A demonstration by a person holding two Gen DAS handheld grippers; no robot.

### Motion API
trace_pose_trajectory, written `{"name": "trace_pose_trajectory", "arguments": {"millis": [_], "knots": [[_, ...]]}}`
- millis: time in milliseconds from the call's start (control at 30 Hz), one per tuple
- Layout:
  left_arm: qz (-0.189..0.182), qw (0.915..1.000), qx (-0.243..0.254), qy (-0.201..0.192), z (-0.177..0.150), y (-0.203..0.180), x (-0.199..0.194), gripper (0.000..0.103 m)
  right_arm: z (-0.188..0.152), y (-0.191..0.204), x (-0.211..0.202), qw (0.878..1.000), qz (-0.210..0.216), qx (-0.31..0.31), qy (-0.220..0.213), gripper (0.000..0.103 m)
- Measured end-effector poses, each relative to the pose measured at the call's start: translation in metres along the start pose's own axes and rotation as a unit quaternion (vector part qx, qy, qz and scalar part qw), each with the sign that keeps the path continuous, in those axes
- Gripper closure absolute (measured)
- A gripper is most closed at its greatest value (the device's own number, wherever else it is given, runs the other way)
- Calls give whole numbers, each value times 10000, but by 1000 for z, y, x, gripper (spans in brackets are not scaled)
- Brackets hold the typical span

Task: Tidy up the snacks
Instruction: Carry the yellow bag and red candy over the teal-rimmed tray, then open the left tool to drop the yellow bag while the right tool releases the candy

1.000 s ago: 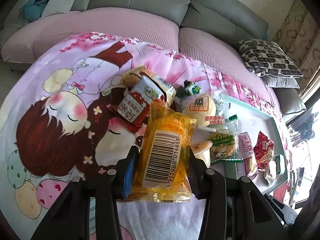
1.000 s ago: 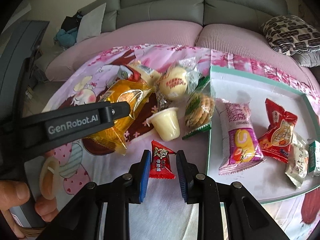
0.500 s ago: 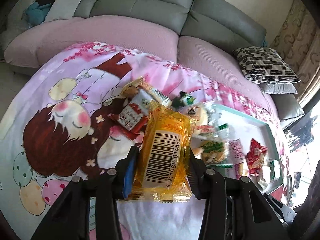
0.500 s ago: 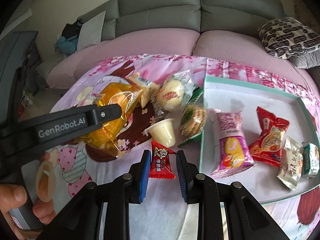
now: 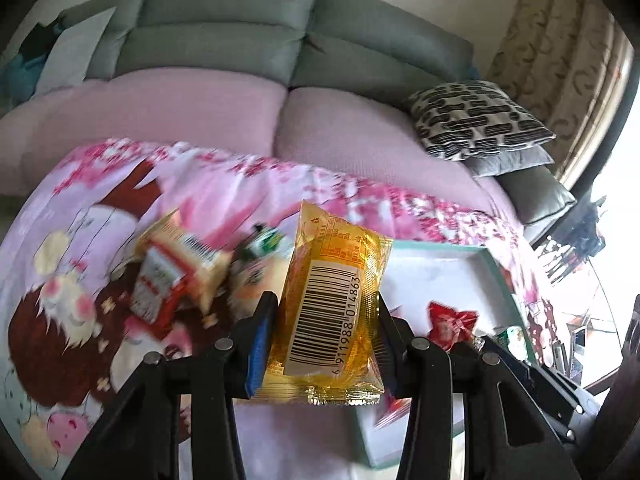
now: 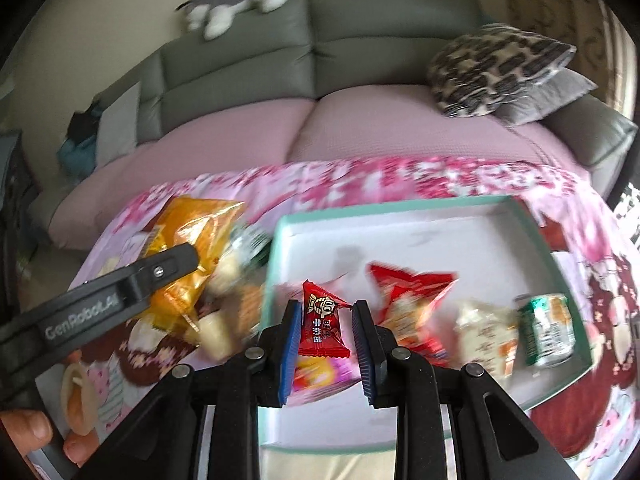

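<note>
My left tongs (image 5: 324, 332) are gripping a yellow packet (image 5: 332, 312) just left of the tray (image 5: 492, 264). My right tongs (image 6: 325, 334) are pinching a red candy (image 6: 322, 326) over the tray's near left part, while other snacks are lying inside it to the right.

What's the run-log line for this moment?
left gripper: shut on yellow snack pack | right gripper: shut on small red packet | both lifted, near teal tray | not yet released

Home living room: grey sofa (image 5: 224, 40), patterned cushion (image 5: 480, 118), plush toy (image 6: 236, 0).
</note>
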State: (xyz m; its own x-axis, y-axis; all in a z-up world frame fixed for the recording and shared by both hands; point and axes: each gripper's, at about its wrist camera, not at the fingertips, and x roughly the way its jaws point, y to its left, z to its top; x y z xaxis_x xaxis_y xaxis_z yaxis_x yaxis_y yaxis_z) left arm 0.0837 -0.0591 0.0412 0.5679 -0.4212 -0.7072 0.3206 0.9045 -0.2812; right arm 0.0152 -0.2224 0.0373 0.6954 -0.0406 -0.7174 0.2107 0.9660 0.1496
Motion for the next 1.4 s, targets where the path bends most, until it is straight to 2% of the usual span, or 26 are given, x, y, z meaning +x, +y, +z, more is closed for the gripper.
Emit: {"name": "trace_pose_trajectory", "arguments": {"millis": [233, 400, 667, 967, 1033, 1133, 1333, 1367, 1400], "knots": [[-172, 9992, 365, 32, 6, -39, 22, 56, 19, -45, -3, 9983, -276, 482, -195, 75], [-198, 9983, 538, 92, 11, -60, 42, 56, 21, -74, 8, 9956, -551, 750, -101, 75], [-86, 9984, 530, 183, 20, -69, 73, 56, 15, -112, 28, 9897, -913, 1101, 109, 76], [-69, 9969, 700, 367, 15, -84, 87, 56, 10, -125, 37, 9867, -1025, 1247, 215, 75], [-68, 9972, 669, 326, 16, -85, 84, 54, 10, -125, 37, 9871, -1014, 1218, 219, 73], [-70, 9974, 650, 295, 17, -84, 79, 44, 9, -124, 36, 9871, -1042, 1195, 205, 73], [127, 9972, 625, 395, 17, -80, 76, 43, 8, -124, 35, 9870, -1059, 1182, 232, 73], [171, 9971, 620, 414, 17, -79, 76, 41, 8, -123, 36, 9871, -1067, 1170, 248, 72], [244, 9968, 619, 446, 17, -78, 76, 32, 8, -122, 37, 9871, -1103, 1129, 278, 68]]}}
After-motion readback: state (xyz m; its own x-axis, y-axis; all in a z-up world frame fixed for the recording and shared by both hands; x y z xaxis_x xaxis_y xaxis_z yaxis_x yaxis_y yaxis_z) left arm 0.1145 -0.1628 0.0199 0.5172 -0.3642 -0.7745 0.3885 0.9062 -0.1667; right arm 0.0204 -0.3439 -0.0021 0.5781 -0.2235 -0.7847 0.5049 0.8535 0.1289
